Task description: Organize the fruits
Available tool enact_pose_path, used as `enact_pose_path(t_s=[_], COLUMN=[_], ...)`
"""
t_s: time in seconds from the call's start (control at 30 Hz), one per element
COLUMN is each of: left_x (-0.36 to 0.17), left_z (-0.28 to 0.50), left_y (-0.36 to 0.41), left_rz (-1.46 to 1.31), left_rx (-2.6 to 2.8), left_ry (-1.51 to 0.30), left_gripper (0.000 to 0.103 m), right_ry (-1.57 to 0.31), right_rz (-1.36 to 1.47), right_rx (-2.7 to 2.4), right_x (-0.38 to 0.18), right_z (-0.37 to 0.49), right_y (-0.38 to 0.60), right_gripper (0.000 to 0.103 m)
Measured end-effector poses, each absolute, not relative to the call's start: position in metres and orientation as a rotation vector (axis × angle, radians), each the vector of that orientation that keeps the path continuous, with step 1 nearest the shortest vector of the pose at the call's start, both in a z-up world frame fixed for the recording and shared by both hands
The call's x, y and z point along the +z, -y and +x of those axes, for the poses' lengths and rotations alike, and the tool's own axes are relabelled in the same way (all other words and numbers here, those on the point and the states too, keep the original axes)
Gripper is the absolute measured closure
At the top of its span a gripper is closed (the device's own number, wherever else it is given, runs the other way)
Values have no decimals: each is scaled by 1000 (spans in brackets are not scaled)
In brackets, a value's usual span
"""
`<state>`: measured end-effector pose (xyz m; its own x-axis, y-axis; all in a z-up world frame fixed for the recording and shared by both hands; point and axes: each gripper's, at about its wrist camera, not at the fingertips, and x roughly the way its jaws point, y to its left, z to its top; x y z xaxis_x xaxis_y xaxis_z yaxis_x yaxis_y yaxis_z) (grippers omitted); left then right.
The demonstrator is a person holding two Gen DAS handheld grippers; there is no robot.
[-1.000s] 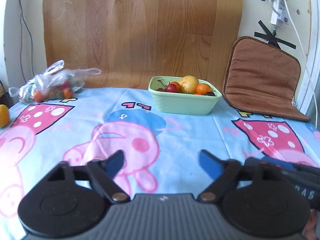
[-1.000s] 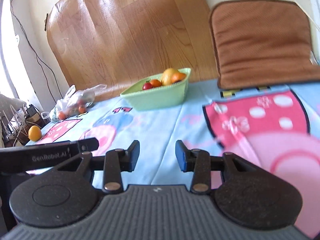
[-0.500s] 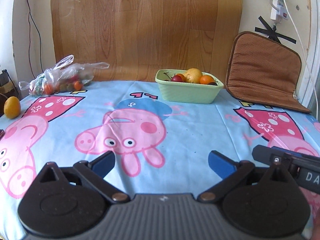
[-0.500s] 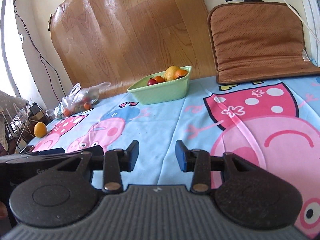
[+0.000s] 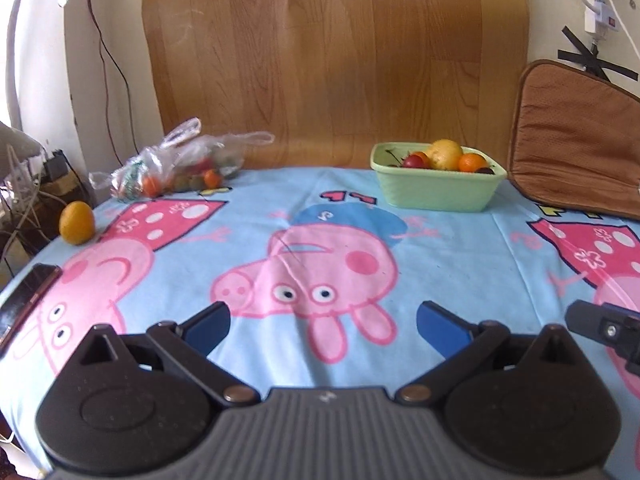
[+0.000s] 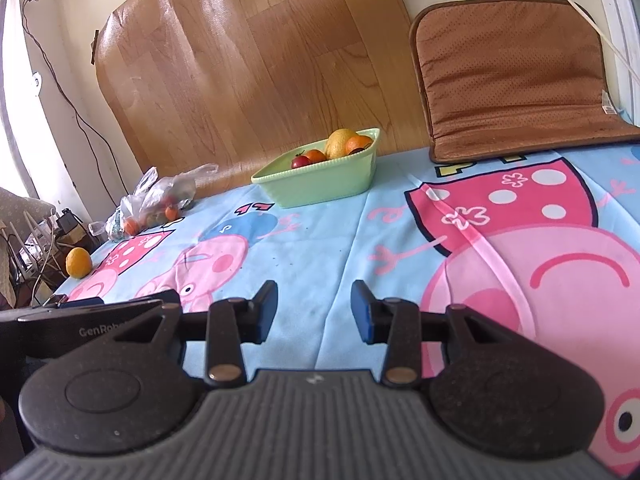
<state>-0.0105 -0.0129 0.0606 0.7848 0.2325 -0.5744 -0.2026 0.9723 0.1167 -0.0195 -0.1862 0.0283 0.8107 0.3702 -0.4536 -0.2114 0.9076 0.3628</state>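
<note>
A pale green bowl [image 5: 436, 190] holding several fruits stands at the back of the table; it also shows in the right wrist view [image 6: 320, 184]. A clear plastic bag [image 5: 176, 164] with small fruits lies at the back left, also in the right wrist view [image 6: 160, 204]. A loose orange fruit [image 5: 77, 223] sits near the left edge, also in the right wrist view [image 6: 78, 263]. My left gripper [image 5: 322, 326] is open and empty, low over the near table. My right gripper [image 6: 314, 312] is open and empty, beside it on the right.
A cartoon-pig tablecloth [image 5: 320, 248] covers the table. A brown cushion [image 5: 576, 140] leans at the back right. A wooden board [image 5: 336, 60] stands against the wall. A dark phone [image 5: 24, 300] lies at the left edge. Cables hang at the left.
Both grippers have pulled back from the bowl, so more of the table shows. The left jaws have opened a little wider. The right jaws keep the same gap.
</note>
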Motion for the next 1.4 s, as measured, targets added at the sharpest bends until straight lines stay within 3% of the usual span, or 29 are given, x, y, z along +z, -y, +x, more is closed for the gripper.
enact_pose_path(t_s=[0.33,1.4], left_x=[76,68], left_z=[-15,-7], left_y=[13,25], left_rz=[117,70], left_rx=[329,186], left_ry=[-522,-621], left_gripper=[0,0], right_ry=[-547,-548], right_rz=[314,325], right_rx=[315,302], right_x=[27,26], right_z=[-20,-20], right_y=[189,196], right_gripper=[59,57])
